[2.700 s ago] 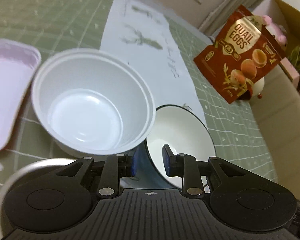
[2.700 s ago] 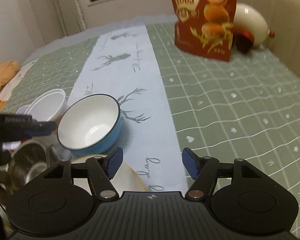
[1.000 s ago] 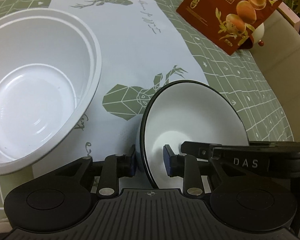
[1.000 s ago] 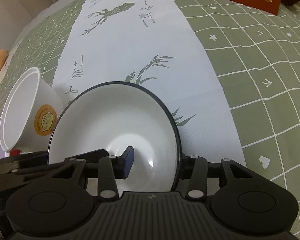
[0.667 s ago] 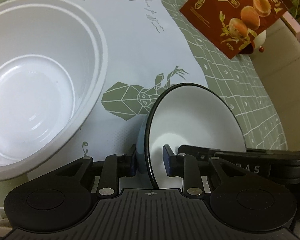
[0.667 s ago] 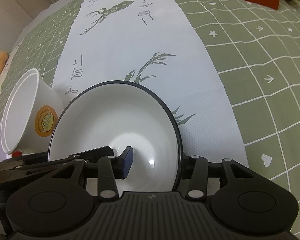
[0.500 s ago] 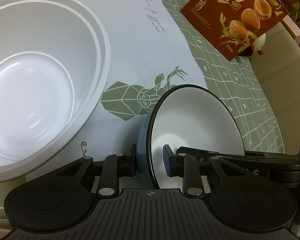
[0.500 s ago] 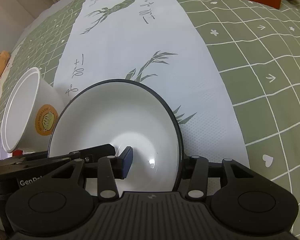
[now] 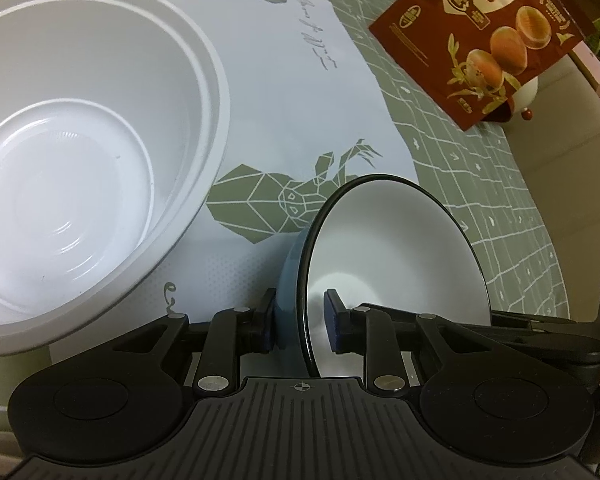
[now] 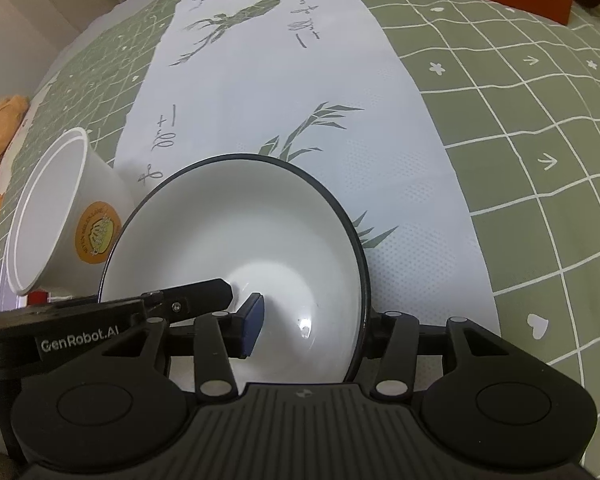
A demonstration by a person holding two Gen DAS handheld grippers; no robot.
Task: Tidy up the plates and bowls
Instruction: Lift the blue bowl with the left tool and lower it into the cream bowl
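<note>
Jaws of both grippers are closed across the wall of one blue enamel bowl (image 9: 392, 264). On the left gripper (image 9: 300, 328), one blue pad is pressed to the bowl's blue outside and the other to its white inside, with the near-left rim gripped between them. On the right gripper (image 10: 312, 330), one finger is seen inside the bowl; the other is hidden behind the dark rim on the bowl's right side, so clamping there is judged, not fully seen. The left gripper's finger is also visible reaching into the bowl in the right wrist view.

Bowl position: tilted, opening turned toward the right gripper, held over the white table runner (image 10: 260, 92) on the green checked tablecloth (image 10: 540, 120). Whether its base is touching the runner cannot be told.

Progress, as a judgement: early to middle. Only this one bowl is in hand, apparently mid hand-over or two-handed carry. A white plastic bowl (image 9: 80, 152) is left standing empty just beside the left gripper, not nested with anything. No plates and no finished stack are shown in either view, so most of the sorting is presumed undone.

A quail eggs box (image 9: 488, 36) is standing at the far side, well apart from the work.
</note>
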